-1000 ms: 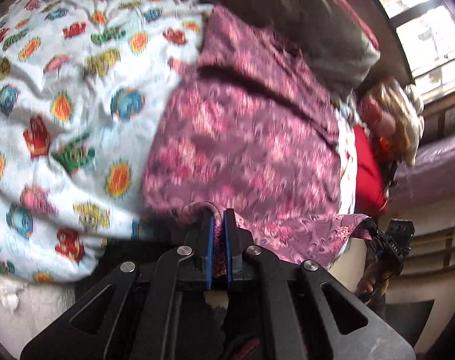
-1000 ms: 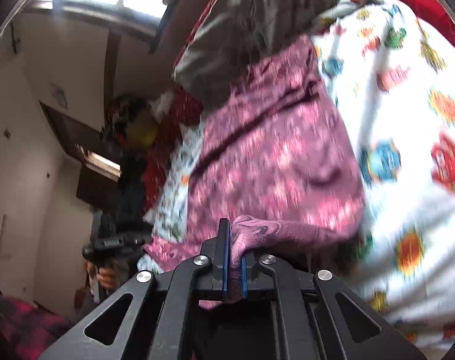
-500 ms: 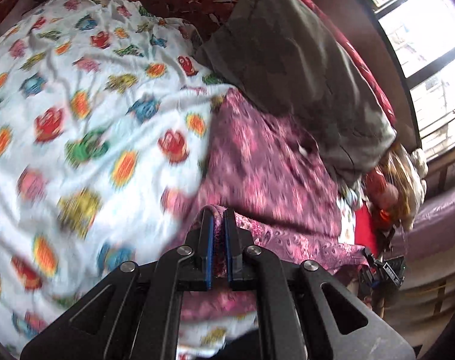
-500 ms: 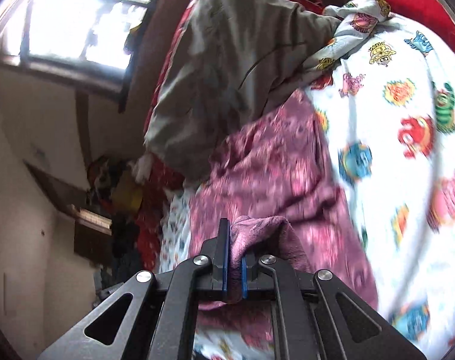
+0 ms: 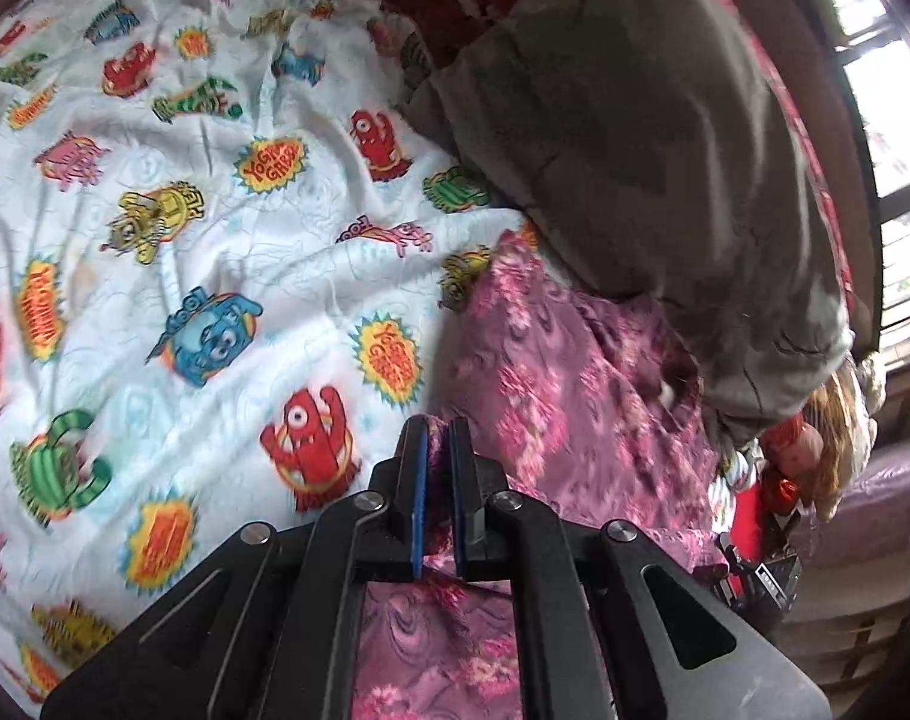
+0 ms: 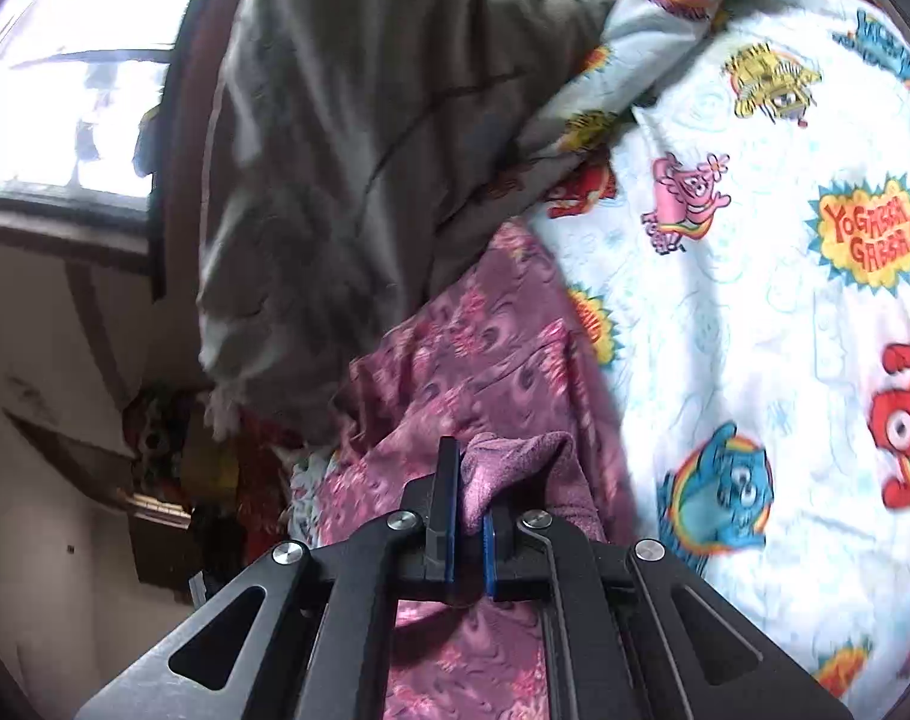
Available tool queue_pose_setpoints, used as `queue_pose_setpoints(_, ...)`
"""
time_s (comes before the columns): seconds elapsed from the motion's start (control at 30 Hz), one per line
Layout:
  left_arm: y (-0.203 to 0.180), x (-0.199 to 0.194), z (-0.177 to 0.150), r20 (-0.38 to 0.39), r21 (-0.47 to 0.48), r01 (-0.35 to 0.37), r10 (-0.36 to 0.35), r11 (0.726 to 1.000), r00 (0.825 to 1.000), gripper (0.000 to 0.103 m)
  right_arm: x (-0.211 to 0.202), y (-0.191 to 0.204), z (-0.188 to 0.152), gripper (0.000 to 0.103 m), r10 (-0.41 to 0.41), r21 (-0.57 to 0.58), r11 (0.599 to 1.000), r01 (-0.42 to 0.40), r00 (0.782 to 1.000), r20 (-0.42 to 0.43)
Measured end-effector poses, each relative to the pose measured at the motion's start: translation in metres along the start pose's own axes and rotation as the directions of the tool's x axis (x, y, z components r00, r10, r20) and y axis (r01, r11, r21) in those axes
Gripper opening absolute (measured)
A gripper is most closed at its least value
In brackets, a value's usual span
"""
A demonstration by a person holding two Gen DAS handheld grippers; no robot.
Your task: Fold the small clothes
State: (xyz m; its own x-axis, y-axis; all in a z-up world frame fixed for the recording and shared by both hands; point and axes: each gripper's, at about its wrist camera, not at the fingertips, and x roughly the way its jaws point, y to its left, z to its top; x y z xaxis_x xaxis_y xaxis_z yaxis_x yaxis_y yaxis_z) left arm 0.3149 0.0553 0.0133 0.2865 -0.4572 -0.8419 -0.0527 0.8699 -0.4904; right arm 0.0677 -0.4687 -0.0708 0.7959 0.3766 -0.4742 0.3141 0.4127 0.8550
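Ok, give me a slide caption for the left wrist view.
Left gripper shut on a pink-purple patterned garment lying on a white cartoon-print bedsheet, beside a grey pillow.

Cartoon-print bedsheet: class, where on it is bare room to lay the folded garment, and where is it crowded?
Free: the white cartoon-print bedsheet left of the purple-pink patterned garment, across to its far wrinkled edge. Crowded: the strip by the grey-brown pillow and the red cloth beyond it, where garment and pillow meet.

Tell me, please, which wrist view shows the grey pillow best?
The right wrist view: the grey pillow fills its upper middle, from its top down to a frayed lower corner. The left wrist view shows the pillow at the upper right, its top cut by the frame.
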Motion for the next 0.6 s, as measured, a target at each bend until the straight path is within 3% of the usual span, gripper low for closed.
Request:
queue_pose_setpoints(0.13,0.008,0.014,0.007,-0.033,-0.029,-0.022,0.021,0.999,0.999,0.005,0.012,-0.008,0.000,0.010,-0.030,0.032,0.999,0.031,0.999,-0.024)
queue_pose_setpoints(0.33,0.018,-0.018,0.014,0.003,-0.082,0.103,-0.103,0.991,0.995,0.006,0.004,-0.007,0.000,0.011,-0.006,0.080,0.997,0.008,1.000,-0.026)
queue_pose_setpoints(0.47,0.013,-0.044,0.006,0.024,0.002,0.084,-0.084,0.996,0.996,0.019,-0.014,-0.001,0.002,0.015,0.058,0.086,0.995,-0.059,0.998,0.009)
queue_pose_setpoints(0.6,0.007,-0.049,-0.019,-0.014,0.124,0.074,-0.073,0.989,0.997,0.023,-0.037,0.008,-0.002,0.031,0.102,0.066,0.992,-0.108,0.991,0.087)
